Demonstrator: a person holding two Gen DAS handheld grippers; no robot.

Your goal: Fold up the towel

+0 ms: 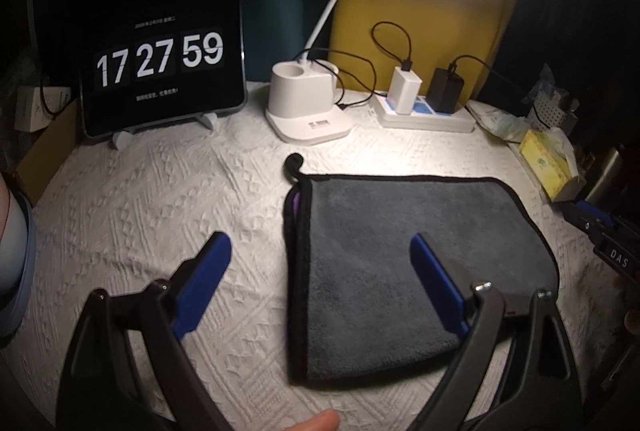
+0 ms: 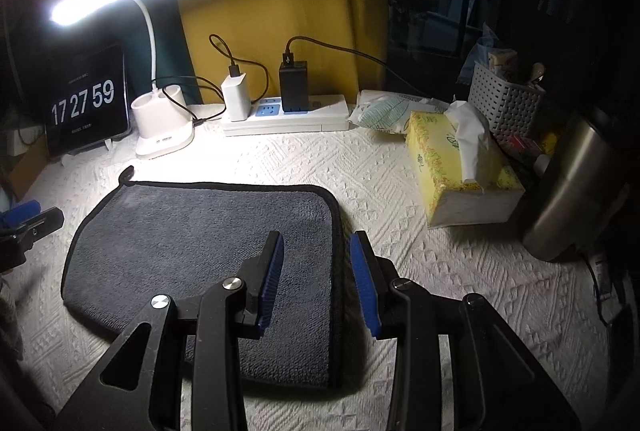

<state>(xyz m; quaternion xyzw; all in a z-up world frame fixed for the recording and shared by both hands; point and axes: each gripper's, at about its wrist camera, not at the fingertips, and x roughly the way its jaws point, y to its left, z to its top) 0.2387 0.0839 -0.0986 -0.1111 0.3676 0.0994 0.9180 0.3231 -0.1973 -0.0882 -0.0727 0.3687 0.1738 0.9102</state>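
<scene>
Towel [image 1: 400,263] lies folded mid-cloth [image 1: 140,199]; left gripper [image 1: 320,279] spread wide, right gripper [image 2: 316,279] part open, both empty; risk: pinching only the top layer, undoing the fold.

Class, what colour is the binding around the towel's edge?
Black, around the grey towel; clearest in the right wrist view.
</scene>
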